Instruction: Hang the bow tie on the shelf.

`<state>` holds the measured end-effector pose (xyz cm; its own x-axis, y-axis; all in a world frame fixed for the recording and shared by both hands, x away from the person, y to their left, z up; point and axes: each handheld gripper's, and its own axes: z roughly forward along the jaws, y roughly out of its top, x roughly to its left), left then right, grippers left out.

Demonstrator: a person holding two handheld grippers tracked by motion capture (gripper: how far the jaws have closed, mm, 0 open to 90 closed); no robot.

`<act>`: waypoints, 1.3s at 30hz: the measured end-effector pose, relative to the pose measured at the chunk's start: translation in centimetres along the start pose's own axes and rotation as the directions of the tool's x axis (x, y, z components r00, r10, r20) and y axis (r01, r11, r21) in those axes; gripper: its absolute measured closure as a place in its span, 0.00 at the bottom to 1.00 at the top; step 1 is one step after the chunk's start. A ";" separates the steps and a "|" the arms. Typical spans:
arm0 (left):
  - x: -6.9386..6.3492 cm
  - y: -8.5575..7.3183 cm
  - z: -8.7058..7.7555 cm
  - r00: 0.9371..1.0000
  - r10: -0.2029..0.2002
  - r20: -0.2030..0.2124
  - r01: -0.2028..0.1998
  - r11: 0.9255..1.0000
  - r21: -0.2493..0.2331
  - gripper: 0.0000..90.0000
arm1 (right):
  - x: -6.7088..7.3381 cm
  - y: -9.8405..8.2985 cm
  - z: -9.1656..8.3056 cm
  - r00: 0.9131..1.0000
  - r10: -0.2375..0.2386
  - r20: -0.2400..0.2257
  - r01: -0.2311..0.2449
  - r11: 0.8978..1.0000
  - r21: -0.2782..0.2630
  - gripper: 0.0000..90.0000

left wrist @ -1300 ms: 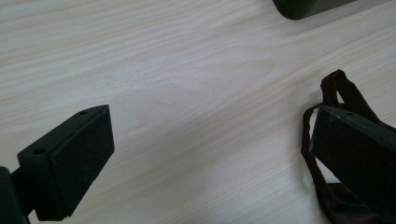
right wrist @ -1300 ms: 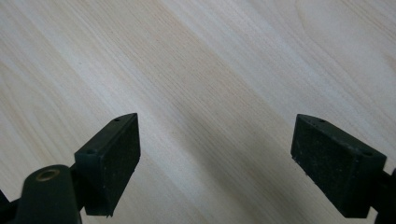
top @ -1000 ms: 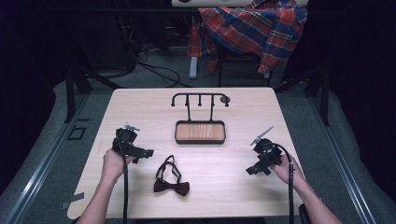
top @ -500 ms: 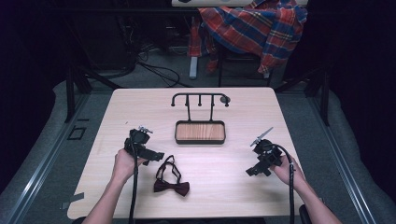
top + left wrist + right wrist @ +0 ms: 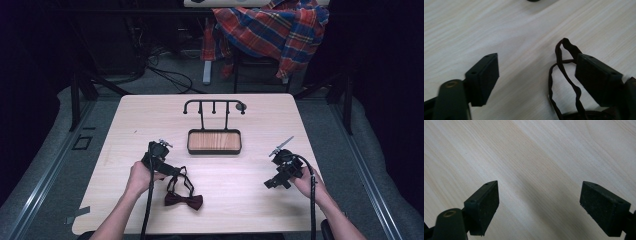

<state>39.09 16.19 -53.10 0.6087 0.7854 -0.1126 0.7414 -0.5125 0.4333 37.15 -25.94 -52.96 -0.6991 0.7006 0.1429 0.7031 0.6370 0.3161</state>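
Observation:
A dark red bow tie [image 5: 184, 201] lies on the light wooden table [image 5: 150, 115] near its front edge, its thin strap [image 5: 181, 179] looped up behind it. My left gripper [image 5: 170, 171] is open and sits right at the top of that loop. In the left gripper view the strap [image 5: 560, 75] lies between the jaws, close against the right-hand jaw, while my left gripper [image 5: 537, 75] hovers low over the wood. My right gripper [image 5: 272, 183] is open over bare table at the right, and in the right gripper view my right gripper [image 5: 539, 200] has only wood grain between its jaws.
A black stand with a wooden tray base [image 5: 215, 141] and a hook rail [image 5: 214, 104] stands at the table's centre back. A plaid shirt [image 5: 270, 27] hangs on a chair beyond the table. Cables lie on the floor behind.
My left gripper has moved right and toward the bow tie, from the table's left side to the top of the strap loop. The right gripper has stayed put.

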 end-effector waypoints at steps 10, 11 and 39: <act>-0.6 -0.4 0.7 0.999 0.048 0.018 -0.049 0.998 0.047 0.52 | 0.1 0.2 0.0 1.000 0.000 -0.001 0.000 1.000 -0.010 0.17; -0.6 -0.5 0.8 0.999 0.052 0.017 -0.053 0.997 0.050 0.54 | 0.2 0.3 0.0 1.000 -0.008 0.002 0.008 1.000 -0.001 0.17; -2.0 -0.6 1.9 0.983 0.185 -0.015 -0.182 0.974 0.135 0.91 | 0.4 0.3 0.2 1.000 -0.014 -0.004 0.014 1.000 0.004 0.17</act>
<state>37.93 14.31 -54.83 0.7313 0.6818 -0.0169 0.6497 -0.6889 0.3215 37.14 -25.43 -53.01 -0.7094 0.6904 0.1420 0.6936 0.6480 0.3147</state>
